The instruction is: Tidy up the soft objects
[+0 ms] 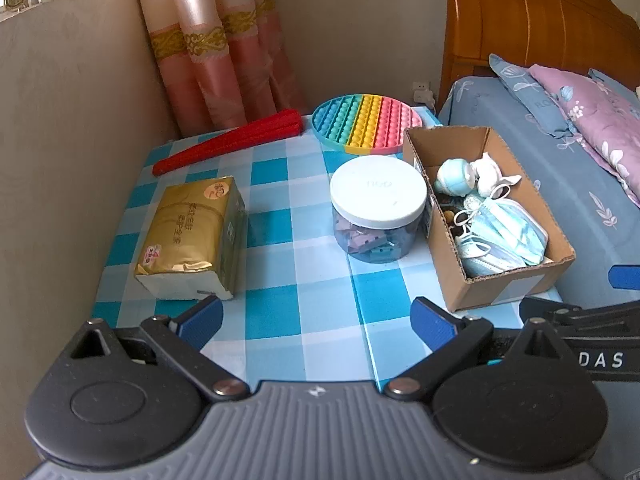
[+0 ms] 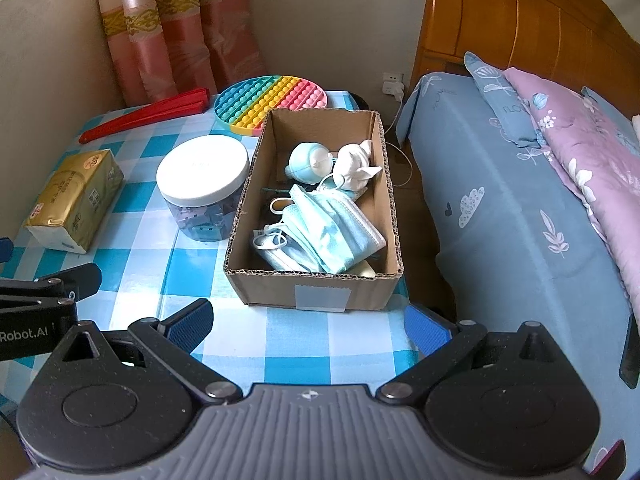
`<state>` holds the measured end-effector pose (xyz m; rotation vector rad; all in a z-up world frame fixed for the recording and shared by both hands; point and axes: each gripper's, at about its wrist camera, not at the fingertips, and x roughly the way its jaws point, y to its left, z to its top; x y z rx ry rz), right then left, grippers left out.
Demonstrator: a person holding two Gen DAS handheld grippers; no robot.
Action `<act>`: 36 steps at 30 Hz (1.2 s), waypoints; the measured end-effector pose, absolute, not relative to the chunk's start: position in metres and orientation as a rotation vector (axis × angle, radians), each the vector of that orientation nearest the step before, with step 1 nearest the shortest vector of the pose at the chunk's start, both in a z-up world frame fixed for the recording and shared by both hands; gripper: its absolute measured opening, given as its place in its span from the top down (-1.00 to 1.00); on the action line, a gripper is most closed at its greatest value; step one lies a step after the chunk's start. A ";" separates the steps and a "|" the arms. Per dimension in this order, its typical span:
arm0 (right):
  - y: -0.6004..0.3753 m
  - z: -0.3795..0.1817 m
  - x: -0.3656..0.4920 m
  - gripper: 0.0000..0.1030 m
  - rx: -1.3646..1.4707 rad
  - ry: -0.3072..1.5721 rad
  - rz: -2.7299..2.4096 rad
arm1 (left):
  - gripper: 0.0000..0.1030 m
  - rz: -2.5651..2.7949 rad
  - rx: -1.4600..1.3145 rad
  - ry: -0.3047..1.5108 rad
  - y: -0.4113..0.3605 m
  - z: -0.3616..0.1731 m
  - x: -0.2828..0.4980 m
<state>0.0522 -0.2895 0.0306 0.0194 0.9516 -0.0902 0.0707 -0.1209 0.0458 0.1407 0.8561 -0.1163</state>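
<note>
Two grippers, the left gripper (image 1: 316, 320) and the right gripper (image 2: 308, 326), hang wide open and hold nothing. Blue face masks (image 2: 328, 232) lie inside the cardboard box (image 2: 316, 292). Just left of the box stands a white-lidded jar (image 2: 202, 172).

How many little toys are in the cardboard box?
2: a blue round toy and a white one beside it, at the far end of the cardboard box. The masks may hide more.

At the left edge of the right wrist view, the left gripper (image 2: 48, 300) reads "Robot.AI". At the right edge of the left wrist view, the right gripper (image 1: 592, 344) shows "DAS". The gold tissue pack's (image 1: 188, 236) print is unreadable.
</note>
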 end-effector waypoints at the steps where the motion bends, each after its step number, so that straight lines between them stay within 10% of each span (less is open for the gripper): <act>1: -0.290 0.031 0.052 -1.00 0.019 0.951 -0.090 | -0.94 -0.115 0.140 0.857 -0.121 0.046 0.071; 36: -0.288 0.032 0.049 -1.00 0.020 0.945 -0.091 | -0.94 -0.112 0.129 0.867 -0.120 0.046 0.068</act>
